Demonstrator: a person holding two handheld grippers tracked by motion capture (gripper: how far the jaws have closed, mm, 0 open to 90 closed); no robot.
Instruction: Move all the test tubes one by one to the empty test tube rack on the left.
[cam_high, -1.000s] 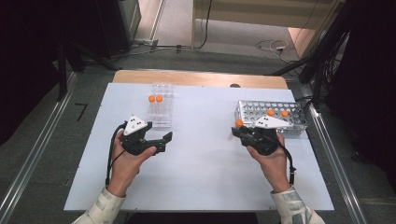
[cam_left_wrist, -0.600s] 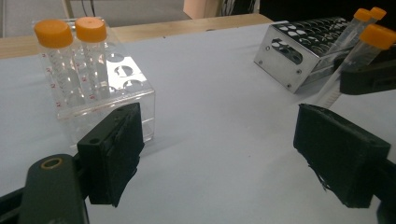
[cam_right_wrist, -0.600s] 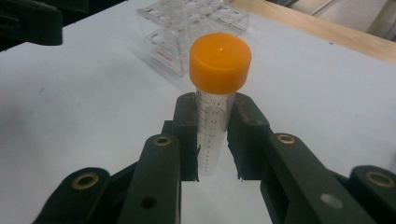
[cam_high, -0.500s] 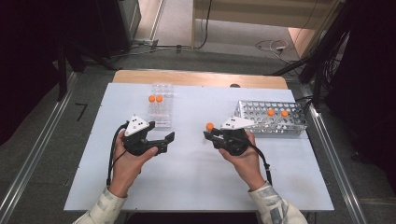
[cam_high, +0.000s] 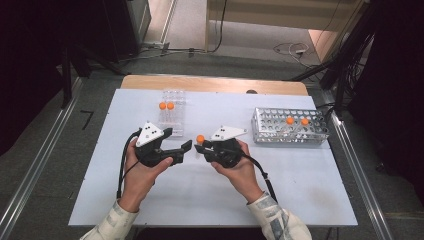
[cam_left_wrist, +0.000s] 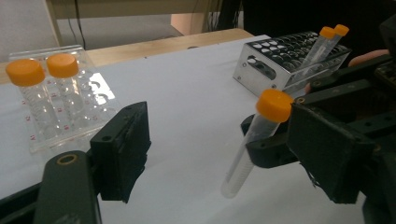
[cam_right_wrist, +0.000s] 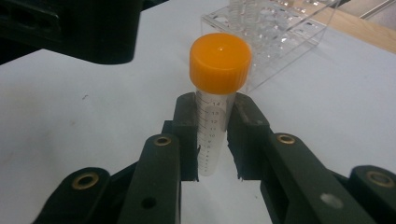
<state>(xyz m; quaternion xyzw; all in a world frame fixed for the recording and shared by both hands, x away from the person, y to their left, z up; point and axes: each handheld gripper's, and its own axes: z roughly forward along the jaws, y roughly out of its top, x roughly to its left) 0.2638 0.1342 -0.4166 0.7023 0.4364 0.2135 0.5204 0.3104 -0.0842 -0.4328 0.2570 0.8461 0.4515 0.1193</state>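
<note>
While the right gripper (cam_high: 200, 148) clamps an orange-capped tube (cam_right_wrist: 215, 112) upright over mid-table, the left gripper (cam_left_wrist: 224, 154) stands wide, its jaws just closing, the tube between them untouched.

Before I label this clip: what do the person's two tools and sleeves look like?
Both the left tool and the right tool are black, with flat blocky jaws on linked bars fixed by brass-ringed pivots. Each carries a pale three-cornered plate with small dark marks on top and trails a black cable. The sleeves are light with a faint pattern.
</note>
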